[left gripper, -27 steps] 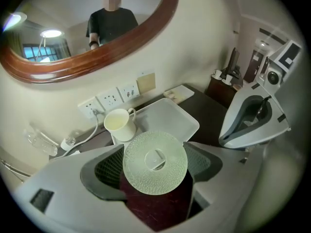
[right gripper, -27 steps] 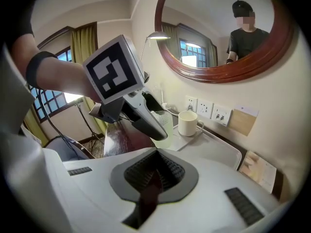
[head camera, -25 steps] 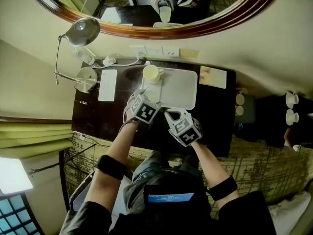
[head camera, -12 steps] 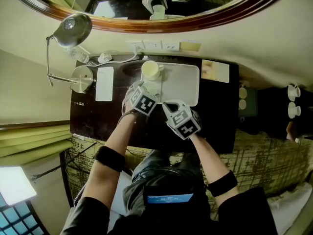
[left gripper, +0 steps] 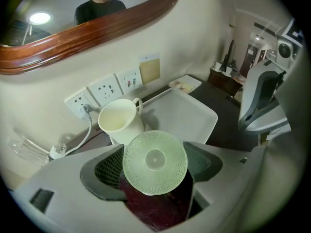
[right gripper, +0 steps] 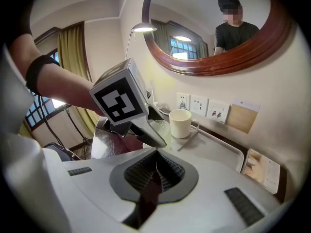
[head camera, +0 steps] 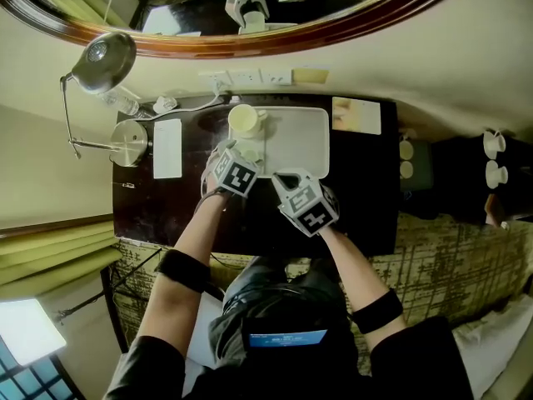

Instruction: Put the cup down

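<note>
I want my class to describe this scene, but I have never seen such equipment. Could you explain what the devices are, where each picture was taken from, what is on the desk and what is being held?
There is no robot here. A person holds a two-jaw gripper in each hand, and the patterned cubes are part of the grippers. The top-down picture comes from a camera on the person's head. The other two come from cameras riding on each gripper, looking along its jaws. A dark desk under a mirror carries a lamp and a white tray with a cream mug at its corner. The left gripper is closed on a textured glass cup, seen base-first, near the mug. The right gripper is shut and empty.
</note>
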A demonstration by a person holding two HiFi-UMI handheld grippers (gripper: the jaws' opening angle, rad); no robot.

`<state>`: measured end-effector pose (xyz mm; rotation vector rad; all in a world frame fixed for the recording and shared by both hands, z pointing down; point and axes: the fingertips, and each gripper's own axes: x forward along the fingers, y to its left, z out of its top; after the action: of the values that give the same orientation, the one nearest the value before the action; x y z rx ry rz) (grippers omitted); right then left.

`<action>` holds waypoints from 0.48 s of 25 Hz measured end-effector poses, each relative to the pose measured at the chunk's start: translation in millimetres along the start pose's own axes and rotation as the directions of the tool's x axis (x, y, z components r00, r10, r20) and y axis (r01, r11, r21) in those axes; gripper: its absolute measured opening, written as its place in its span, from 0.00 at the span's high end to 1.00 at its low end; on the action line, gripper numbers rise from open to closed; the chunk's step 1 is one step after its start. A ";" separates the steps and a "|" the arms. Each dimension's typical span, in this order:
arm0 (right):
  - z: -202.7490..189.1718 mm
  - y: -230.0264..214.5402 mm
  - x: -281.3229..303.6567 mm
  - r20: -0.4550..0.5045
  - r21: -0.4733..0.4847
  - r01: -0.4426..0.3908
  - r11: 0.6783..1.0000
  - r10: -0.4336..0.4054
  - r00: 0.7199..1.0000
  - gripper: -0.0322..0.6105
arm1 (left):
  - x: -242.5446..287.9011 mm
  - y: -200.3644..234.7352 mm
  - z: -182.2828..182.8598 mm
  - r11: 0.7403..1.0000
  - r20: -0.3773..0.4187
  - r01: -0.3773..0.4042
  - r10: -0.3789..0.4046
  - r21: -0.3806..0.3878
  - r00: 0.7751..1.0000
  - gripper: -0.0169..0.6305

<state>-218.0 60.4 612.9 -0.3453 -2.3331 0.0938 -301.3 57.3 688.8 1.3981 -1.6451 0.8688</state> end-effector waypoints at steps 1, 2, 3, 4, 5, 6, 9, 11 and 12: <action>-0.4 -0.6 -0.2 -0.001 0.001 0.001 1.000 -0.001 1.000 0.95 | 1.6 -0.5 -0.2 1.000 0.002 0.001 -0.001 0.001 1.000 0.39; -0.8 -1.0 -0.3 -0.002 0.002 0.001 1.000 -0.001 1.000 0.95 | 2.8 -0.6 -0.3 1.000 0.005 0.001 -0.001 0.002 1.000 0.39; -1.3 -1.3 -0.3 -0.003 0.003 0.002 1.000 -0.002 1.000 0.95 | 3.6 -0.3 -0.2 1.000 0.009 0.001 -0.001 0.002 1.000 0.39; -1.8 -1.5 -0.5 -0.004 0.003 0.002 1.000 -0.002 1.000 0.95 | 3.9 0.1 0.2 1.000 0.014 -0.001 0.001 0.000 1.000 0.39; -2.4 -1.8 -1.0 -0.005 0.004 0.004 1.000 -0.004 1.000 0.95 | 4.0 0.4 0.6 1.000 0.017 -0.001 0.001 -0.001 1.000 0.39; -2.8 -2.2 -1.7 -0.005 0.004 0.005 1.000 -0.005 1.000 0.95 | 4.1 0.3 0.7 1.000 0.020 -0.002 0.002 -0.003 1.000 0.38; -4.5 -3.5 -3.0 -0.005 0.008 0.008 1.000 -0.008 1.000 0.95 | 4.0 -0.9 1.6 1.000 0.029 -0.007 0.007 -0.001 1.000 0.38; -6.2 -3.2 -1.8 -0.005 0.012 0.006 1.000 -0.006 1.000 0.95 | 2.6 0.3 3.0 1.000 0.036 -0.020 0.020 0.008 0.999 0.35; -4.9 -3.2 -2.1 -0.005 0.010 0.007 1.000 -0.007 1.000 0.95 | 1.4 1.3 3.5 1.000 0.037 -0.026 0.026 0.013 0.999 0.32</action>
<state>-213.8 56.5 615.5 -0.3318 -2.3283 0.1014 -303.2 53.8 688.5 1.4125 -1.6915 0.8757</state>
